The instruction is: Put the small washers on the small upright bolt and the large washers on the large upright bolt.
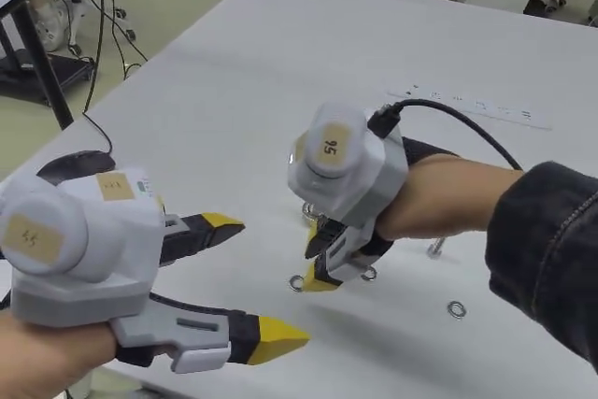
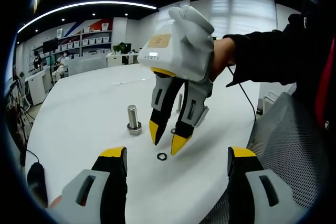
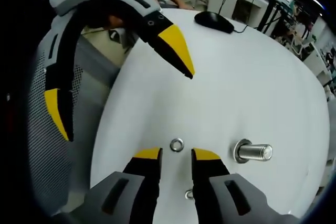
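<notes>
Target washer: the washer (image 3: 177,144) lies flat on the table (image 3: 252,93), untouched, at 12 o'clock just ahead of the right gripper (image 3: 177,154) tips.
Large bolt: the large bolt (image 3: 252,151) stands upright, near, at 3 o'clock of that washer.
Small bolt: the small bolt (image 1: 435,249) stands at 3 o'clock of the right gripper in the head view.
Right gripper: jaws narrowly parted, holding nothing.
Left gripper: the left gripper (image 1: 276,277) has its jaws spread wide and empty.
Risk: the thin washer may skid or flip if the tips close above its edge. Its size is unconfirmed, so it could go on the wrong bolt.
Markings: the sticker (image 1: 330,147) on the right gripper appears to read "56". The left gripper's label is illegible.
</notes>
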`<action>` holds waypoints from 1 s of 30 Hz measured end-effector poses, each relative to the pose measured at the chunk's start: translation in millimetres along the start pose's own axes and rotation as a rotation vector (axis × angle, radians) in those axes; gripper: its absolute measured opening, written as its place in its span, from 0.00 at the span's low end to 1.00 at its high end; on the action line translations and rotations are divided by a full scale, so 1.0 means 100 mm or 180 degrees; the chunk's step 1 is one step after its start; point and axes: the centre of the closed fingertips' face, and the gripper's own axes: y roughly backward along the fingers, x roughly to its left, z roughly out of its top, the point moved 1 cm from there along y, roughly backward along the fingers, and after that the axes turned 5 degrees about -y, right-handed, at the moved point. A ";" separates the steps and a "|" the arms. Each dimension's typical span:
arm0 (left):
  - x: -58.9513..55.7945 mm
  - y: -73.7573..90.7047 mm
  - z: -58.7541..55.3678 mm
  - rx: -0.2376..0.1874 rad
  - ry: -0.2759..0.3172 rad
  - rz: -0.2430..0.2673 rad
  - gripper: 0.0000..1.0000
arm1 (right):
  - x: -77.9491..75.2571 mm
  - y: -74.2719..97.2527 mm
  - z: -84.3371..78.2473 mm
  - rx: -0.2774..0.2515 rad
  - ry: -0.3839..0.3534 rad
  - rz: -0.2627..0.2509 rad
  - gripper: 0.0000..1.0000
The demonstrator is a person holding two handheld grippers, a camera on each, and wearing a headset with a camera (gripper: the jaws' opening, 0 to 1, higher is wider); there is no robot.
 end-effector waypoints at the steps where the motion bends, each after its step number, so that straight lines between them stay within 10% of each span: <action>1: 0.00 0.00 0.00 -0.0001 0.0000 0.0001 0.78 | 0.00 -0.01 0.00 0.0006 0.0005 0.0007 0.23; 30: -0.01 0.01 -0.01 -0.0017 0.0021 0.0004 0.77 | 0.01 -0.19 -0.06 0.0207 0.0182 -0.0029 0.18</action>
